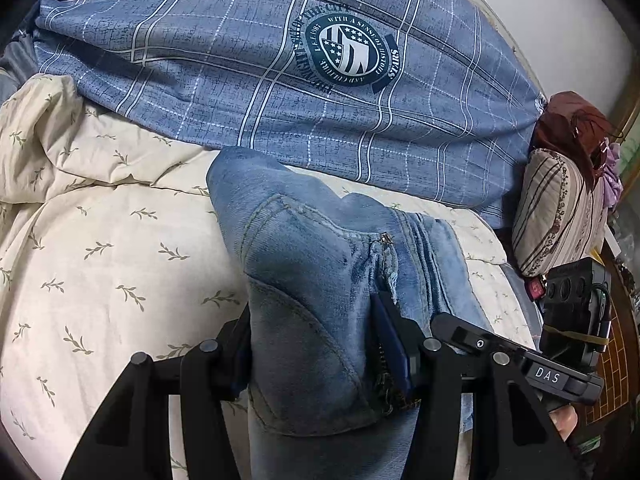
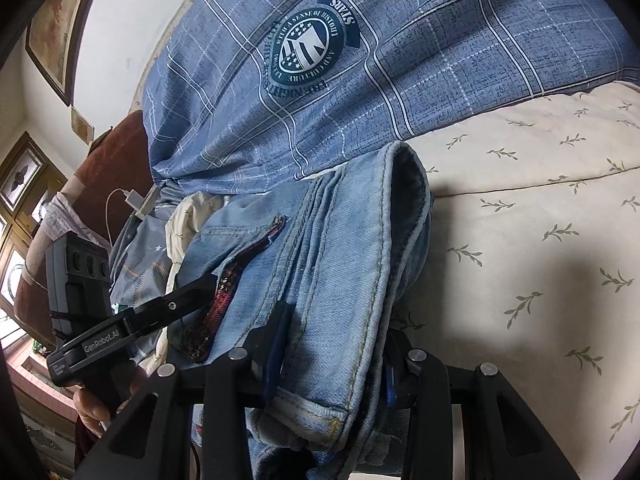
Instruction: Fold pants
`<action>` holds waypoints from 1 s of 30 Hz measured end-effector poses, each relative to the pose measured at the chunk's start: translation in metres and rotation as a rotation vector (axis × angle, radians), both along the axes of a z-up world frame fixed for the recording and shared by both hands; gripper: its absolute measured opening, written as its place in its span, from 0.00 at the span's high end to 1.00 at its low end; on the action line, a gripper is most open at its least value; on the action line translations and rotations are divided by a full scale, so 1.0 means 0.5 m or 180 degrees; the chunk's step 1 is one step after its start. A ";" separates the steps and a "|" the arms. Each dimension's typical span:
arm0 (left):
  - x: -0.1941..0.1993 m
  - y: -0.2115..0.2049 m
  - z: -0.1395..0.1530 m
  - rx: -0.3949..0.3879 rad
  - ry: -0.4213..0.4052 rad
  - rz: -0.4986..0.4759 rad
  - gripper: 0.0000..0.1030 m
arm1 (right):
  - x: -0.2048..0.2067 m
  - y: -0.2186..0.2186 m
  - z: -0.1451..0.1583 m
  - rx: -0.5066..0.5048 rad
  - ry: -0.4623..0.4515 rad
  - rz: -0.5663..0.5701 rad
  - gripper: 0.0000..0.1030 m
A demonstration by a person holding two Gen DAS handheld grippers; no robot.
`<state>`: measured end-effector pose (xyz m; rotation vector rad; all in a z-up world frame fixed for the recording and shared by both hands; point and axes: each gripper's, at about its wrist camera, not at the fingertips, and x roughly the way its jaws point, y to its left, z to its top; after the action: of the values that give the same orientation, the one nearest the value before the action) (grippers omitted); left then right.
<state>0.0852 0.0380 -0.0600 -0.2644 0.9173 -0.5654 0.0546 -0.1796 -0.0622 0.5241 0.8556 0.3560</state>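
Light blue denim pants (image 1: 320,264) lie bunched in a thick fold on the bed, held from both ends. My left gripper (image 1: 324,360) is shut on one bundle of the denim, which fills the gap between its blue pads. In the right wrist view my right gripper (image 2: 332,364) is shut on a hemmed, stitched edge of the pants (image 2: 344,248). A dark red patterned strip (image 2: 232,280) lies along the denim. Each view shows the other gripper's black body (image 1: 560,376) (image 2: 96,344) close beside, with a hand under it.
The bed has a cream sheet with a leaf print (image 1: 100,248). A blue plaid duvet with a round emblem (image 1: 344,56) is heaped behind the pants. A striped pillow (image 1: 560,208) and reddish cloth lie at the bed's end, with a white charger cable (image 2: 132,200) nearby.
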 end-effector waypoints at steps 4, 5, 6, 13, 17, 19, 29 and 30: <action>0.000 -0.002 0.000 0.0013 0.0000 0.0006 0.46 | -0.001 0.001 -0.001 -0.0012 0.0007 -0.0009 0.61; 0.000 -0.002 -0.001 0.0018 0.0000 0.0008 0.46 | -0.001 0.001 -0.001 -0.0018 0.0008 -0.0010 0.61; 0.000 -0.002 -0.001 0.0026 -0.0001 0.0008 0.46 | -0.001 0.001 -0.002 -0.0020 0.0013 -0.0012 0.61; 0.002 -0.004 -0.003 0.0068 -0.0007 0.0019 0.46 | 0.002 0.002 -0.006 -0.0033 0.0032 -0.0017 0.61; 0.003 -0.006 -0.003 0.0094 -0.0016 0.0049 0.46 | 0.003 0.003 -0.006 -0.0038 0.0041 -0.0021 0.61; 0.002 -0.007 -0.004 0.0110 -0.0020 0.0053 0.46 | 0.003 0.003 -0.008 -0.0041 0.0047 -0.0024 0.61; 0.003 -0.009 -0.012 0.0243 -0.0024 0.0082 0.45 | 0.004 0.005 -0.014 -0.0087 0.0073 -0.0035 0.61; 0.003 -0.010 -0.013 0.0254 -0.0027 0.0084 0.45 | 0.004 0.005 -0.015 -0.0092 0.0072 -0.0035 0.61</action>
<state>0.0867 0.0332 -0.0664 -0.2016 0.9247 -0.5040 0.0564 -0.1770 -0.0694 0.5067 0.8784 0.3277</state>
